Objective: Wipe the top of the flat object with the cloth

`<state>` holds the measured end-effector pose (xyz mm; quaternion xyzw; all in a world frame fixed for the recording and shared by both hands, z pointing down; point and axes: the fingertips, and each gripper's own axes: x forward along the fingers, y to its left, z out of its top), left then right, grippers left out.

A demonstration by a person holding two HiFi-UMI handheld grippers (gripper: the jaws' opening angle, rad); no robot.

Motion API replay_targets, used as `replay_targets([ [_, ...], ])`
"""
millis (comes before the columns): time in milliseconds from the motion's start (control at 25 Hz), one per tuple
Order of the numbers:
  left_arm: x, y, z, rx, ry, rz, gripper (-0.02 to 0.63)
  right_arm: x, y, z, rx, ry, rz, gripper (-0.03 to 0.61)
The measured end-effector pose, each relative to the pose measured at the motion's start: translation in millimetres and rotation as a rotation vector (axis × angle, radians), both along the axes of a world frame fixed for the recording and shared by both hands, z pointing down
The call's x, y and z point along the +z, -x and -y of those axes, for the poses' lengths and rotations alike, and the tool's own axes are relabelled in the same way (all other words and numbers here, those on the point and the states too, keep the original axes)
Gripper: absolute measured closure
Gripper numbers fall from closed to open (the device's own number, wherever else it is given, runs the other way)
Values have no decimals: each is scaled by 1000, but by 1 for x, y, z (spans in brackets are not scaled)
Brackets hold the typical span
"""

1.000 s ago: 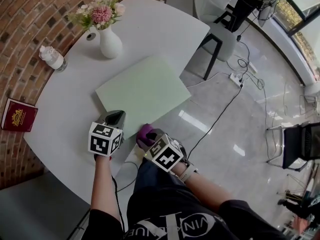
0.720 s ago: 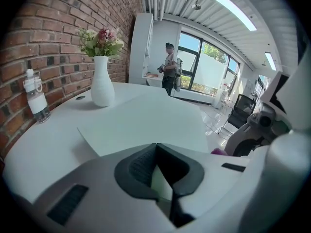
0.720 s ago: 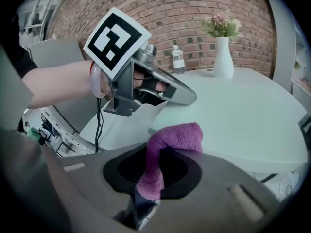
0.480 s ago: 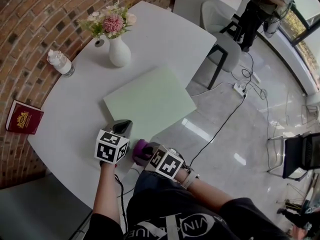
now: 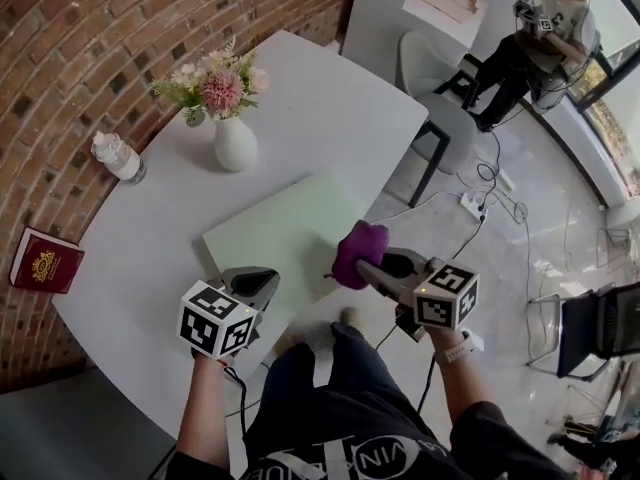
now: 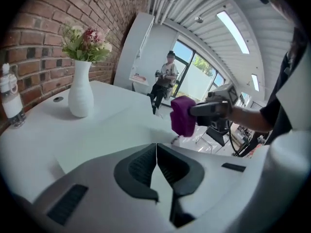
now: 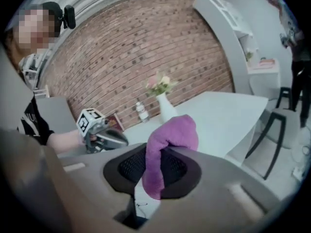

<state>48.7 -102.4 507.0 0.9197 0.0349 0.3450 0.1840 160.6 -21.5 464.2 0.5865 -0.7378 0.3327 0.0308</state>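
While right gripper (image 5: pixel 371 265) clamps cloth (image 5: pixel 357 251) | left gripper (image 5: pixel 263 280) closed, empty | book (image 5: pixel 42 260) title seemingly illegible

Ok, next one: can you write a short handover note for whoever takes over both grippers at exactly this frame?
Left gripper: shut, empty, held by the near edge of the pale green board.
Right gripper: shut on the purple cloth, held in the air by the board's right edge; it appears clear of the surface.
The board lies flat on the white table, with the flower vase behind it.
Done: the cloth is in the grip.
Left: lower the cloth onto the board and wipe across its whole top. The left gripper could probably steady the board.
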Motion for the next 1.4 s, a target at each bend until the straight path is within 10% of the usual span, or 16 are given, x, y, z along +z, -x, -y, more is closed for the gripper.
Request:
replay_targets([
  [200, 3, -52, -10, -166, 6, -58, 600, 2, -129, 42, 117, 9, -190, 520],
  [480, 56, -79, -8, -360, -87, 146, 601, 67, -167, 142, -69, 71, -229, 520],
  [880, 68, -83, -1, -533, -22, 252, 601, 102, -135, 145, -156, 161, 299, 520],
  [1400, 70, -84, -1, -558, -82, 301, 601, 108, -106, 41, -348, 273, 368, 520],
])
